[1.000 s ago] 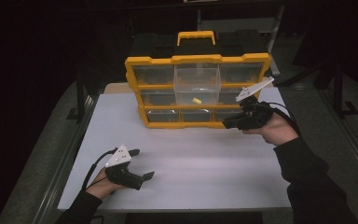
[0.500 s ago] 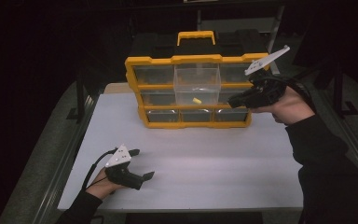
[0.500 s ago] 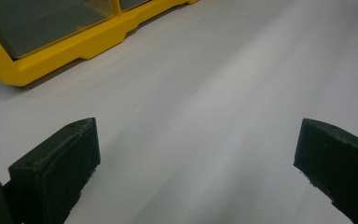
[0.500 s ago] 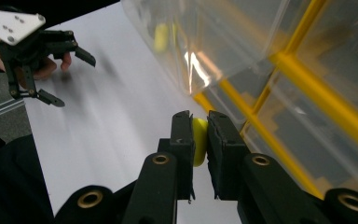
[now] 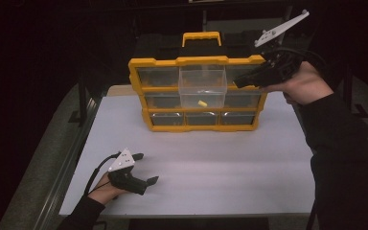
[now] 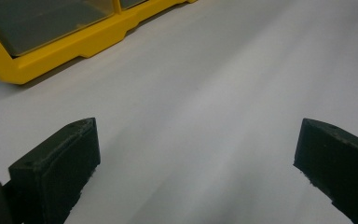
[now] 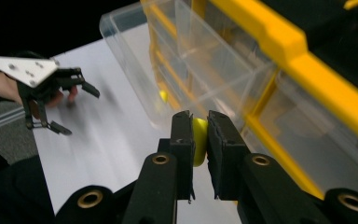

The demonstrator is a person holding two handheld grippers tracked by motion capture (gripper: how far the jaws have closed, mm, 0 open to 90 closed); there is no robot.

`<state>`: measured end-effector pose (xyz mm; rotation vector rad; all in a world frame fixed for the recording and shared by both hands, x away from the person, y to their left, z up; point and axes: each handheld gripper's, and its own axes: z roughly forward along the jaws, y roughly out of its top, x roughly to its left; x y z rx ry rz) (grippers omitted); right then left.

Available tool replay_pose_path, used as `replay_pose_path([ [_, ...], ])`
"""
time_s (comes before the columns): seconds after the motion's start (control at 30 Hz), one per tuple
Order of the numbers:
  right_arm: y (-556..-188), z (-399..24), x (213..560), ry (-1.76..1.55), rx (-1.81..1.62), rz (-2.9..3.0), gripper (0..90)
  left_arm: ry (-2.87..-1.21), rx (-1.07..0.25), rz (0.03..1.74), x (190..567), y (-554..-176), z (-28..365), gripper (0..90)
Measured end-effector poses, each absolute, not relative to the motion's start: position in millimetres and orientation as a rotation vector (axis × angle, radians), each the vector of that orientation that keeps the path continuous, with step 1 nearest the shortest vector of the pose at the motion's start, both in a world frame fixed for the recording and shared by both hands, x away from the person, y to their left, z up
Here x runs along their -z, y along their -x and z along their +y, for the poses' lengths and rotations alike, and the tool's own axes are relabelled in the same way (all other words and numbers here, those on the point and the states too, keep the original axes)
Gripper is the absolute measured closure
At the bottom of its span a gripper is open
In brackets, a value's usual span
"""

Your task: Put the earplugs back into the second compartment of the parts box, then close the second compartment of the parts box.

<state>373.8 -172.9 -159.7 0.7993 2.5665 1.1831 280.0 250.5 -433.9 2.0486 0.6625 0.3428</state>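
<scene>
My right gripper (image 5: 239,82) is up at the top right corner of the yellow organizer (image 5: 199,94), level with its upper row of drawers. In the right gripper view its jaws are pressed together on a small yellow piece (image 7: 199,140), which sits pinched between the two black pads with only its rounded edge showing. Just ahead of those jaws I see the clear drawer (image 7: 186,60) pulled out from the organizer's middle column, its open top facing up. From the high view that drawer juts forward of the frame, and a second yellow piece (image 5: 202,103) lies on its floor; I catch the same piece through the clear wall in the right gripper view.

The organizer stands upright toward the far side of the white table (image 5: 220,172), with its carry handle (image 5: 201,37) at the top and the other drawers pushed in.

My left gripper (image 5: 146,168) rests low on the near left part of the table, well apart from the organizer. Its jaws stand wide apart with nothing between them; in the left gripper view I see bare table between the two black pads and the organizer's bottom corner at the upper left. The grey plate on that gripper faces up, and its cable loops back toward my left hand (image 5: 103,191).
</scene>
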Motion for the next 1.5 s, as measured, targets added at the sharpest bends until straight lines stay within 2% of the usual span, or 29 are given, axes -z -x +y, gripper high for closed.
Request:
replay_pose_path([
  [0.27, -383.7, -153.2, 144.9, -0.77, -1.235, 2.571, 79.2, -2.041, -0.343, 0.658, 433.3, -279.8, 250.7, 0.0],
  [0.63, -402.6, -116.6, 151.4, -0.739, -1.191, 2.636, 77.6, -2.042, -0.341, 0.656, 433.7, -281.8, 249.9, 0.0],
  [0.7, -406.8, -113.1, 155.9, -0.754, -1.17, 2.647, 75.5, -2.039, -0.339, 0.656, 433.3, -281.6, 249.2, 0.0],
  [0.77, -410.6, -111.0, 160.3, -0.77, -1.153, 2.65, 68.0, -2.043, -0.342, 0.648, 432.8, -281.2, 248.8, 0.0],
  [0.83, -412.5, -110.3, 163.0, -0.787, -1.163, 2.647, 66.9, -2.045, -0.344, 0.647, 432.8, -280.7, 248.4, 0.0],
  [0.93, -411.1, -110.6, 162.9, -0.792, -1.184, 2.638, 70.2, -2.044, -0.345, 0.645, 432.5, -280.9, 248.4, 0.0],
  [1.07, -405.8, -110.5, 158.7, -0.76, -1.2, 2.638, 84.1, -2.046, -0.345, 0.647, 432.7, -280.9, 248.2, 0.0],
  [1.13, -401.3, -110.2, 156.6, -0.741, -1.213, 2.641, 87.3, -2.044, -0.347, 0.645, 432.4, -280.8, 248.0, 0.0],
  [1.5, -376.6, -103.3, 163.5, -0.637, -1.256, 2.697, 88.4, -2.047, -0.352, 0.64, 432.0, -279.8, 247.4, 0.0],
])
